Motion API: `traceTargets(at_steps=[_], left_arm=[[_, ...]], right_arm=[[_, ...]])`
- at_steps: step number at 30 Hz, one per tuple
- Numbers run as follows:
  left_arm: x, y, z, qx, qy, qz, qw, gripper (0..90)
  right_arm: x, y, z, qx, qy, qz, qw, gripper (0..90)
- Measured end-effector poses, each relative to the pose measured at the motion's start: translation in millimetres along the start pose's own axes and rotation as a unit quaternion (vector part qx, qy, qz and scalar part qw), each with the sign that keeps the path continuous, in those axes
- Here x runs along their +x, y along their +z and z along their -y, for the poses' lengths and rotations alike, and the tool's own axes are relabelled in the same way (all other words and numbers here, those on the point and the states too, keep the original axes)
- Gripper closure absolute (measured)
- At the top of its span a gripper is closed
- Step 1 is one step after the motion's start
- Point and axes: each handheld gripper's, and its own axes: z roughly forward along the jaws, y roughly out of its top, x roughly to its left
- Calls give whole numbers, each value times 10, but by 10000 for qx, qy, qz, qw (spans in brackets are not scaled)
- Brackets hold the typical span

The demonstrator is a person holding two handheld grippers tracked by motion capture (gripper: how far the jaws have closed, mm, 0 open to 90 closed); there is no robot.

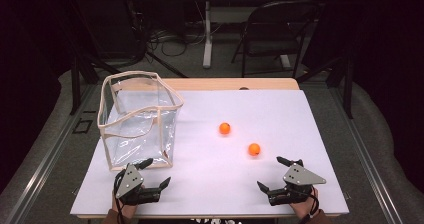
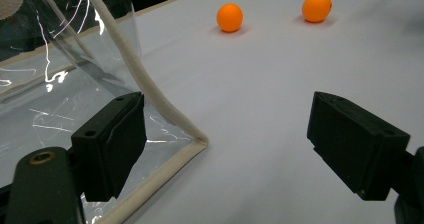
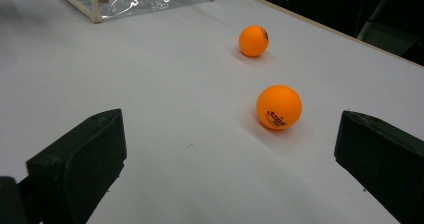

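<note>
Resting on the white sheet [image 1: 210, 184] near its front edge, both grippers have jaws spread, nothing between them. Left gripper [image 1: 148, 173] sits just beside the front corner of the clear bag [image 1: 137, 119]; in the left gripper view one jaw overlaps the bag's cream-trimmed bottom edge [image 2: 165, 111]. Right gripper [image 1: 271, 173] lies well right of the bag. Near ball [image 1: 254, 149] is right of the bag, just ahead of the right gripper; far ball [image 1: 224, 128] closer to the bag. Bare sheet separates bag, balls and grippers
</note>
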Motion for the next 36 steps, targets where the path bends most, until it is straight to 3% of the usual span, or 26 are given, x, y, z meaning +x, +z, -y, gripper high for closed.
traceTargets(at_steps=[36], left_arm=[[-5,-19,18,15,9,-48,10000,159]], right_arm=[[-60,161,-85,288,220,41,9993,0]])
